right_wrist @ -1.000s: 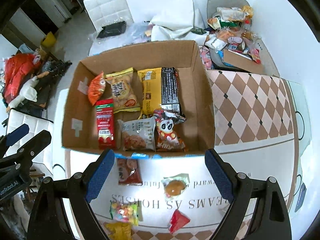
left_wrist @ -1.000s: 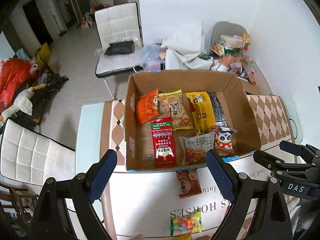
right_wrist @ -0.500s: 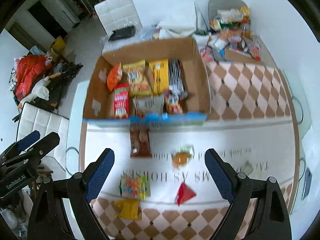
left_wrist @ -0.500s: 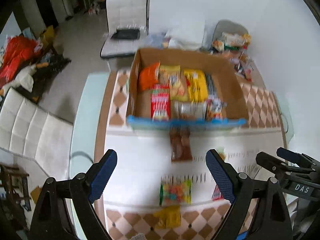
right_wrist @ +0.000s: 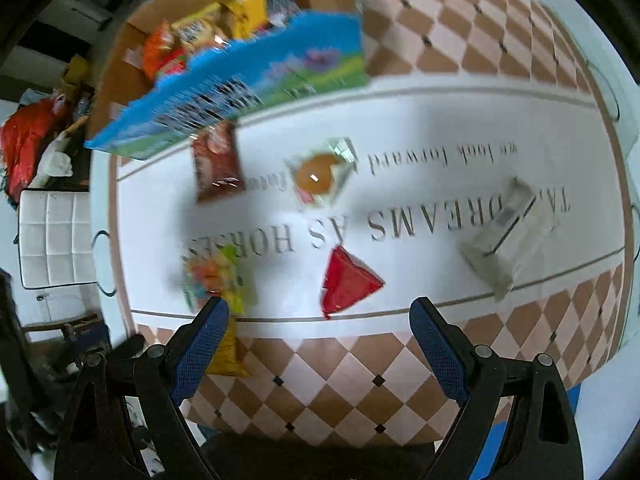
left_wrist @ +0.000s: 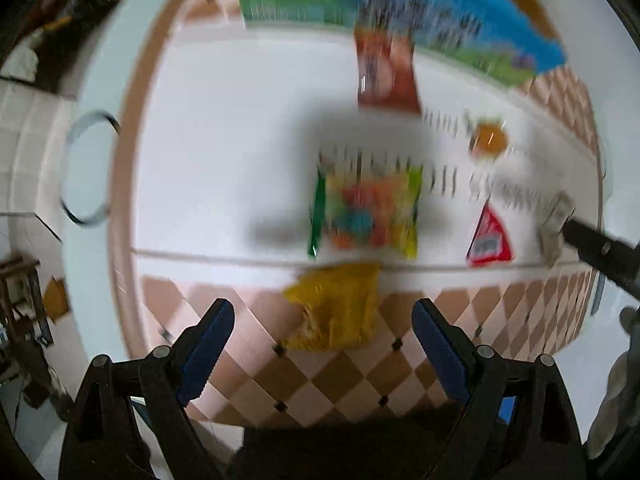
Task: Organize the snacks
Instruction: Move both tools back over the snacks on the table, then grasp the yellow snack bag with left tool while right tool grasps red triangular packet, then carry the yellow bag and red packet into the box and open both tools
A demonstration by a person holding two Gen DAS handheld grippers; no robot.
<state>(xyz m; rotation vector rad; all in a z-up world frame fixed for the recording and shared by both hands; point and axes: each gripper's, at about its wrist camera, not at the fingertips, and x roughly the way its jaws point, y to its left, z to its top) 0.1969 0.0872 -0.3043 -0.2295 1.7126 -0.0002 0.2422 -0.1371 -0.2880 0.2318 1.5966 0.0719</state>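
Both grippers are open and empty above the table's near edge. My left gripper (left_wrist: pixel 320 338) hovers over a yellow snack bag (left_wrist: pixel 340 312), just short of a colourful candy bag (left_wrist: pixel 372 210). A brown-red packet (left_wrist: pixel 386 76), a clear-wrapped orange pastry (left_wrist: pixel 488 140), a red triangular packet (left_wrist: pixel 490 240) and a grey packet (left_wrist: pixel 554 228) lie beyond. My right gripper (right_wrist: pixel 320 336) hovers near the red triangular packet (right_wrist: pixel 346 284). The candy bag (right_wrist: pixel 214 276), yellow bag (right_wrist: pixel 230 350), pastry (right_wrist: pixel 320 176), brown-red packet (right_wrist: pixel 216 164) and grey packet (right_wrist: pixel 500 236) lie around. The snack-filled cardboard box (right_wrist: pixel 224 92) stands at the back.
The box's front wall (left_wrist: pixel 360 12) is printed blue and green. The tablecloth (right_wrist: pixel 440 184) is white with lettering and checkered borders. A white chair (right_wrist: pixel 52 236) stands left of the table. The other gripper's black tip (left_wrist: pixel 600 248) shows at the right.
Both grippers have pulled back from the box and dropped toward the near part of the table. The loose snacks now fill the views. Both stay open.
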